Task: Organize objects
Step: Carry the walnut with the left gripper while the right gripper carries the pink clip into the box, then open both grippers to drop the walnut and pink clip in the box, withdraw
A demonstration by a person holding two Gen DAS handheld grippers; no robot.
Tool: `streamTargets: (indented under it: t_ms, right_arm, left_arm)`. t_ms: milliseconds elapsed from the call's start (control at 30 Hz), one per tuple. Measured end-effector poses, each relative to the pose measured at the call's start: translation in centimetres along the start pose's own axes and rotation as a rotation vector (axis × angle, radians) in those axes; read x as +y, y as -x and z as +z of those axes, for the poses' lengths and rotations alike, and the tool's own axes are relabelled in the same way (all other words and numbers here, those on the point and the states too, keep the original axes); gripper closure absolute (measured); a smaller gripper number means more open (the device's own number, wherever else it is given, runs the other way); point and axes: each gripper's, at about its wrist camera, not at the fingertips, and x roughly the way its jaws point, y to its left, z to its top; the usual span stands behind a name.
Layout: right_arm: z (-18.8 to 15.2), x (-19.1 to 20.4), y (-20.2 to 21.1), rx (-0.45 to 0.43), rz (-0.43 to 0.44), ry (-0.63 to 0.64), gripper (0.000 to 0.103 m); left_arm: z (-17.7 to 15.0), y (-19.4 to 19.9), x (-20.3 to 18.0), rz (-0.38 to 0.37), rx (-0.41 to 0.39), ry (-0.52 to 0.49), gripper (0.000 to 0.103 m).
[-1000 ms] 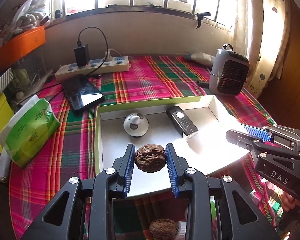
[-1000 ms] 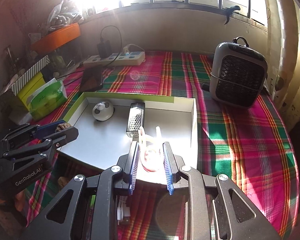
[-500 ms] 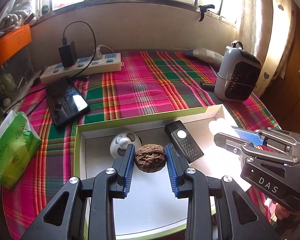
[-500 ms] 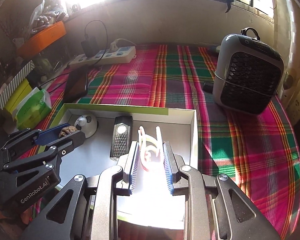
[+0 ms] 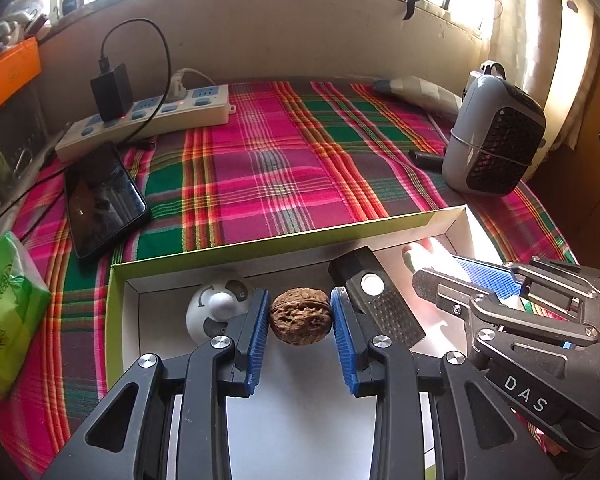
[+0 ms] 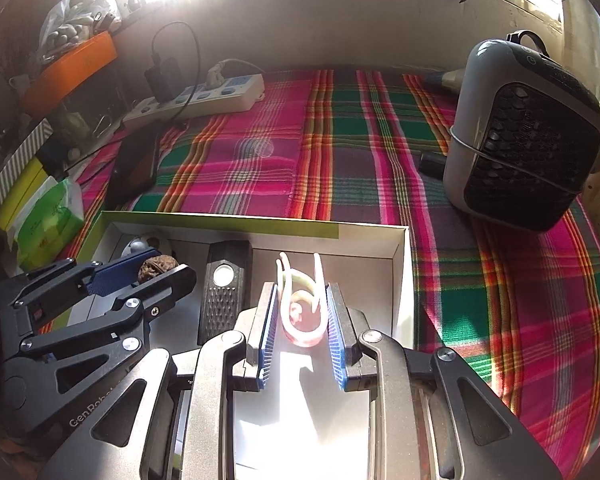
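Observation:
My left gripper is shut on a brown walnut, held over the shallow white box with green rim. Inside the box lie a white round gadget and a black rectangular device. My right gripper is shut on a pale pink plastic hair clip, over the right part of the same box. From the right wrist, the left gripper with the walnut shows at lower left. The right gripper enters the left wrist view at right.
A plaid cloth covers the table. Behind the box lie a phone and a power strip with charger. A grey heater stands at right. A green tissue pack is at left. Clutter lines the left wall.
Both grippers have moved forward and slightly down over the box, each keeping its hold. The box and its contents now sit closer beneath them.

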Motion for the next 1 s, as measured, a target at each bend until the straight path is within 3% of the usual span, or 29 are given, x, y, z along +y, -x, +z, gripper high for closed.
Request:
streamTargets:
  t_ms: [1000]
  right_arm:
    - [0.3,-0.2,-1.2,0.016,0.0,-0.015,0.078]
  left_arm:
    - [0.3,-1.3,0.0,-0.002,0.027,0.004,0.073]
